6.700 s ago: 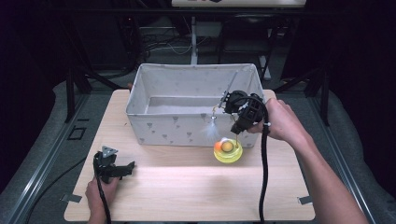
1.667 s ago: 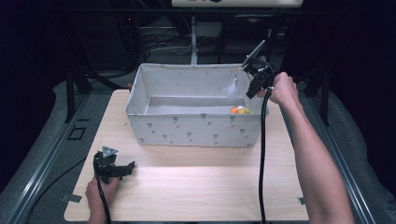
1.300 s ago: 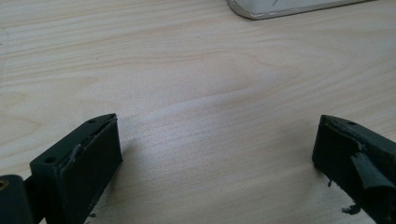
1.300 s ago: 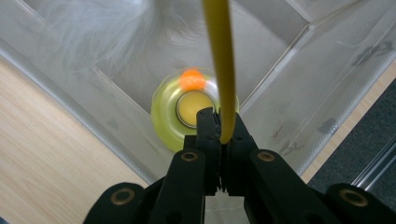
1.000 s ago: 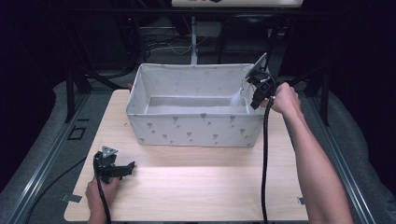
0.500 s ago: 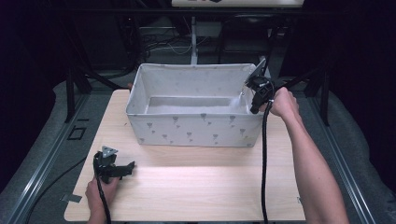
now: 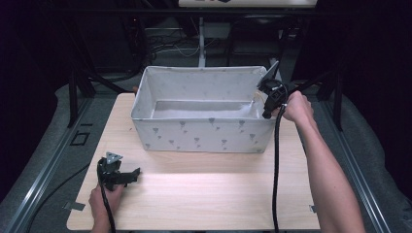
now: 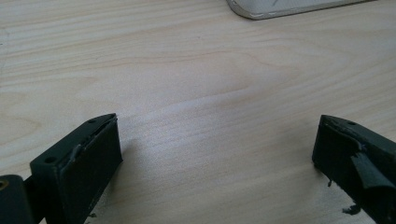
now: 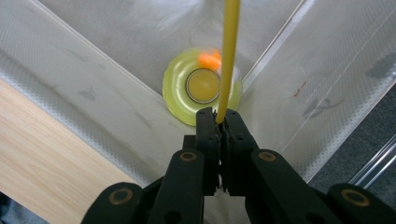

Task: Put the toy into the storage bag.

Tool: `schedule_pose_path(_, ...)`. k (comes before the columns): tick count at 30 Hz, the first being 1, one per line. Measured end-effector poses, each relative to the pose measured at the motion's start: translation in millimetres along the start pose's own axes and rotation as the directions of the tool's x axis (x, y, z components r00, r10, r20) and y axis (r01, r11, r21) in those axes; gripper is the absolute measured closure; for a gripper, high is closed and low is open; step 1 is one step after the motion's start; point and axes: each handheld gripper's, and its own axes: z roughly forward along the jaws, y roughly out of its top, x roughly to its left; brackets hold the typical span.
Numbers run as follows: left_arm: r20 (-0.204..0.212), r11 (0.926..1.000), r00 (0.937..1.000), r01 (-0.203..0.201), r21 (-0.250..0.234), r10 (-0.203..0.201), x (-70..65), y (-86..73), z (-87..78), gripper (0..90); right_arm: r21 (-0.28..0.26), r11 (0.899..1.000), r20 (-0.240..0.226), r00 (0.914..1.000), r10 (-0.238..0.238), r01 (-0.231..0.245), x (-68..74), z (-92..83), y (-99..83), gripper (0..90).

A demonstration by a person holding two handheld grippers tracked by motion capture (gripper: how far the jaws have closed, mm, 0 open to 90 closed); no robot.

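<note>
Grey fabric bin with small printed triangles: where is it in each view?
High view: grey fabric bin at centre, slightly above the middle.
Left gripper view: one bottom corner at the top edge, right of centre.
Right gripper view: its inside walls, across the upper picture.
Shared landmark: pale wooden tabletop.

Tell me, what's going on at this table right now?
A person works with a gripper in each hand. The right gripper, over the far right corner of the grey fabric bin, is shut on a thin yellow strip, and a round yellow toy lies on the bin's floor just below. The left gripper rests open and empty on the wooden table.
</note>
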Motion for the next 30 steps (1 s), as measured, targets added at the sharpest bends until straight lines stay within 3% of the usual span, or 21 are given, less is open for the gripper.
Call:
schedule_pose_path(4,0.0,1.0,1.0,0.0,0.0,0.0,0.0,0.0,0.0,1.3,-0.04,0.999,-0.009,0.9999,0.008,-0.009,-0.3,-7.4,-3.2,83.9)
schedule_pose_path(11,0.0,1.0,1.0,0.0,0.0,0.0,0.0,0.0,0.0,1.3,-0.111,0.994,-0.021,0.9996,0.017,-0.02,4.3,-34.4,-9.5,64.4)
schedule_pose_path(21,-0.001,1.0,1.0,-0.001,0.001,0.001,0.0,0.0,-0.1,1.3,-0.18,0.983,-0.015,0.9993,-0.035,0.031,23.7,-66.8,-20.8,30.5)
schedule_pose_path(30,-0.004,1.0,1.0,-0.001,-0.004,0.001,-0.1,-0.2,0.4,1.3,-0.233,0.968,-0.022,0.9949,-0.098,0.09,48.8,-80.4,-36.6,13.0)
